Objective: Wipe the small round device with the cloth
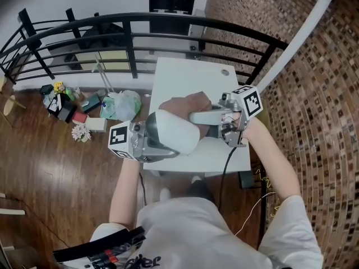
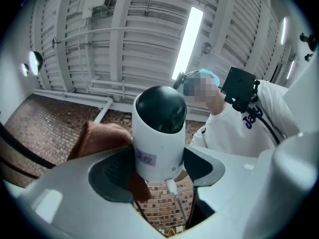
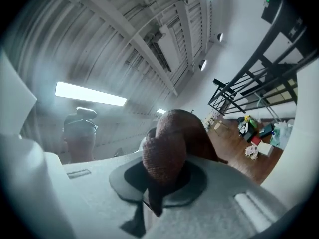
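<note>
my left gripper [image 2: 158, 172] is clamped, jaws partway closed, on the small round device [image 2: 158, 133], pads on its white body near the base. in the left gripper view its long axis runs 6 to 12 o'clock: black dome at 12, pointing away from me toward the ceiling, cable [image 2: 175, 198] leaving the base at 6. a pale label [image 2: 145, 158] on the body carries two purple characters i can't read. my right gripper [image 3: 162, 180] pinches the bunched brown cloth [image 3: 167, 143], which touches the device at its 9 o'clock. both hang above the white table [image 1: 185, 74].
</note>
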### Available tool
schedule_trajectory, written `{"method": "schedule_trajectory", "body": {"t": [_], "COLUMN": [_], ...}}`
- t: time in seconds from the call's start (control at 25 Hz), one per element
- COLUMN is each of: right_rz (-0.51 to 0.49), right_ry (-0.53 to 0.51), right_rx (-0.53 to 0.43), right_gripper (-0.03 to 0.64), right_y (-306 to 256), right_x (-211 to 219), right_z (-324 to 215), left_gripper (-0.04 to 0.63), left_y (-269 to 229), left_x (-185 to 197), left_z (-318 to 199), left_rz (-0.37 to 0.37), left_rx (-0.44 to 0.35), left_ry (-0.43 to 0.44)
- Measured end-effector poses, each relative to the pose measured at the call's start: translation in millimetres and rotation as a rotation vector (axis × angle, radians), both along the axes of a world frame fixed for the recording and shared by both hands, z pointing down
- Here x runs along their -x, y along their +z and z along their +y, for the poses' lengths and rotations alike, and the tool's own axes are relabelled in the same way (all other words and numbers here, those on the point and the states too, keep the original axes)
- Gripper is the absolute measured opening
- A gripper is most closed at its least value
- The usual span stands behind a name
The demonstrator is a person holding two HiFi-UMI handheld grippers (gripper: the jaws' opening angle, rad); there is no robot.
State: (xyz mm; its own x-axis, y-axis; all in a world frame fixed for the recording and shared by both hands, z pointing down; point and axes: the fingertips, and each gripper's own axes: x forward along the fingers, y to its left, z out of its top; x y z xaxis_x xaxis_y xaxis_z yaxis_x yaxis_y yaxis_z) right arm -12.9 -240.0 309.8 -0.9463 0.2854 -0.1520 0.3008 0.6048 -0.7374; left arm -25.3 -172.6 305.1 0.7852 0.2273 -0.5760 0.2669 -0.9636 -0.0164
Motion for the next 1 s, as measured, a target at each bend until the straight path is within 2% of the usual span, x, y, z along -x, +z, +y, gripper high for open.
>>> {"method": "schedule_trajectory", "body": {"t": [0.2, 0.28, 0.48, 0.68, 0.84, 0.92, 1.0], "right_rz": [-0.027, 0.008, 0.058, 0.151, 0.159, 0.080, -0.027], "right_ry": [0.035, 0.045, 0.049, 0.065, 0.080, 0.113, 0.220], "right_rx": [-0.128, -0.214, -0.354, -0.483, -0.489, -0.441, -0.382], "right_gripper": [0.025, 0.025, 0.024, 0.023, 0.023, 0.023, 0.023], "right_y": [-29.2, -32.8, -30.0, -6.1, 0.6, -12.3, -31.9], "right_x": [-12.8, -12.4, -4.3, 11.5, 8.0, -4.3, -26.8], "right_z": [0.2, 6.1, 30.5, 47.4, 47.5, 42.0, 20.3], "left_gripper": [0.337, 0.337, 0.337, 0.337, 0.337, 0.337, 0.337], "left_y": [6.8, 7.8, 9.5, 10.7, 16.6, 16.9, 11.6], "left_x": [4.0, 5.7, 4.6, 6.6, 4.0, 4.4, 7.1], "left_z": [-29.9, -41.3, -68.9, -83.7, -84.1, -79.9, -73.5], "left_rz": [-0.015, 0.000, 0.033, 0.064, 0.047, 0.052, 0.068], "left_rx": [0.097, 0.139, 0.254, 0.334, 0.344, 0.336, 0.321], "left_ry": [-0.112, -0.146, -0.236, -0.267, -0.271, -0.257, -0.228]}}
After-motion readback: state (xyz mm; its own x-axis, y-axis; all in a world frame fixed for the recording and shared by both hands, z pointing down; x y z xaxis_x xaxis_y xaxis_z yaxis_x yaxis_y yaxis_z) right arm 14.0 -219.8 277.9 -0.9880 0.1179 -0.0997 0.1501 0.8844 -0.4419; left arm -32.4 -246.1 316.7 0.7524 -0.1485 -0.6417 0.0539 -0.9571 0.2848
